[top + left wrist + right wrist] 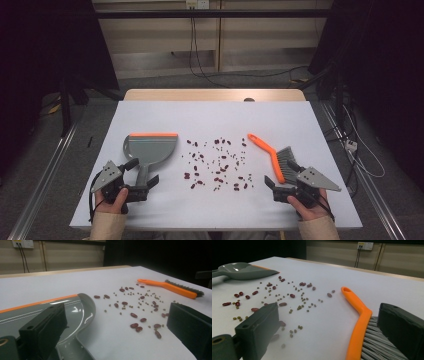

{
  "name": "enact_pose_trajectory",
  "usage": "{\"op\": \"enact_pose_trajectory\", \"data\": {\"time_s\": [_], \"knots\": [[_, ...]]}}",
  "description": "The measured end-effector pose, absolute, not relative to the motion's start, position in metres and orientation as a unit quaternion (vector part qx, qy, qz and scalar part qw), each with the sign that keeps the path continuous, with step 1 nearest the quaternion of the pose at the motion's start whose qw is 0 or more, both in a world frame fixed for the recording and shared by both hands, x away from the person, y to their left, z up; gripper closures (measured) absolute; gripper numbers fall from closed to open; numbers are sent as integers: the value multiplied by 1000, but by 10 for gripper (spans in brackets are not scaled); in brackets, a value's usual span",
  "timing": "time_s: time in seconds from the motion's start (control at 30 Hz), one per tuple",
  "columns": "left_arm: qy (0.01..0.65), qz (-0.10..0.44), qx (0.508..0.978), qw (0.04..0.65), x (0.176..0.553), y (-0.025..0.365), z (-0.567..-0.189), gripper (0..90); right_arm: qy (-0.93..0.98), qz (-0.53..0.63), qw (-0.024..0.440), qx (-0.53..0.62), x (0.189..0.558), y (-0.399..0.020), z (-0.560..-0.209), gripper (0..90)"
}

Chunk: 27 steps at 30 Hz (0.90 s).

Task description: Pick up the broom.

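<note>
Your left claw (pixel 146 186) sits at the lower left of the high view with its jaws spread around the handle of the grey dustpan (pixel 150 148) — that pan blocks the way straight up the frame. Your right claw (pixel 278 187), lower right, has jaws spread too, with the orange brush (pixel 272 155) just beside it, bristles against its far side. Between them the scattered beans (pixel 217 165) cover the middle of the counter (pixel 215 117). Free room lies along the whole upper band of the white surface, and along the bottom edge between your hands.
</note>
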<state>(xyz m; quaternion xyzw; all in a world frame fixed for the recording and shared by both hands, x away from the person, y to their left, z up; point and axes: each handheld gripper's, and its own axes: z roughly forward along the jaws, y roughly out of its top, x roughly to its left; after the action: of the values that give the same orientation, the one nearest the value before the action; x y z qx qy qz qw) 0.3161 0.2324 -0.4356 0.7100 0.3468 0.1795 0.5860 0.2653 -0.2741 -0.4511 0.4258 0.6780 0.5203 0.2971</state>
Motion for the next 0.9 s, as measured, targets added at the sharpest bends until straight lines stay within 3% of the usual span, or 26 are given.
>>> {"op": "enact_pose_trajectory", "data": {"time_s": [0.47,0.9], "knots": [[348,181,708,587,316,233,-435,25,673,502,310,446,277,-279,-434,28],[352,183,703,590,316,238,-434,25,694,438,273,502,313,-283,-427,99]]}}
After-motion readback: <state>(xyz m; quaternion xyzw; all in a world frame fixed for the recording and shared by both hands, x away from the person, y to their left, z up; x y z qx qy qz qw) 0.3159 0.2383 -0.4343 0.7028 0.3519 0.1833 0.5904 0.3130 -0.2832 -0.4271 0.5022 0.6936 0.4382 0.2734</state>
